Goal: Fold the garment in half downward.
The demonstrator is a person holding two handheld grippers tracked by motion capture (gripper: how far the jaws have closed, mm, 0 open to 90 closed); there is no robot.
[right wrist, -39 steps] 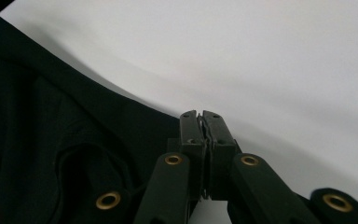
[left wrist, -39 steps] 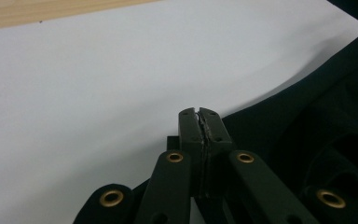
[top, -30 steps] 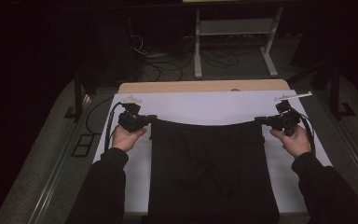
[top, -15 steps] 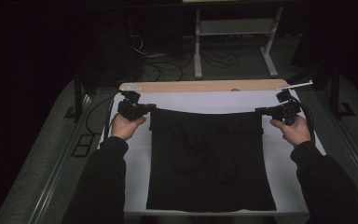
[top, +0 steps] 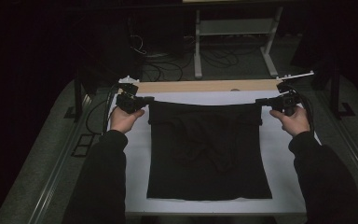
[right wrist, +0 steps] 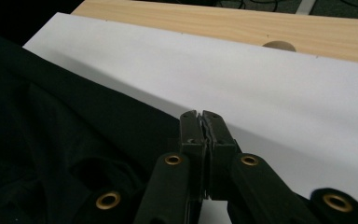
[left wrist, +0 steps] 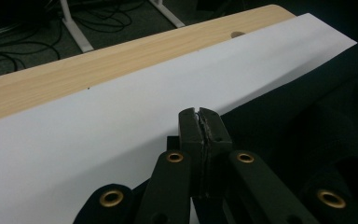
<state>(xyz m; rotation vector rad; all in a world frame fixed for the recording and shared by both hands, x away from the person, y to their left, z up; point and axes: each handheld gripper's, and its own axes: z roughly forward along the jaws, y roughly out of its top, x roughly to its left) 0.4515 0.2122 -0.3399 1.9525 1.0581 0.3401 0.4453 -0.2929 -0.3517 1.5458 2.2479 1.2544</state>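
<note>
A black garment (top: 209,149) lies spread on a white sheet (top: 135,154) that covers the table. Its far edge is folded into a band running between my two grippers. My left gripper (top: 150,99) is shut on the garment's far left corner, and my right gripper (top: 258,100) is shut on the far right corner. In the left gripper view the jaws are pressed together at the left gripper (left wrist: 199,112), with the black garment (left wrist: 307,116) to their right. In the right gripper view the right gripper (right wrist: 201,114) is closed the same way, with the garment (right wrist: 51,116) to its left.
A bare wooden strip of the table (top: 205,86) with a round hole (top: 235,89) runs along the far edge beyond the sheet. Behind the table stand a white metal frame (top: 233,42) and loose cables (top: 154,51) on the dark floor.
Both grippers have moved away from the person toward the far edge, pulling the garment along. The cloth now lies further up the sheet and flatter.
</note>
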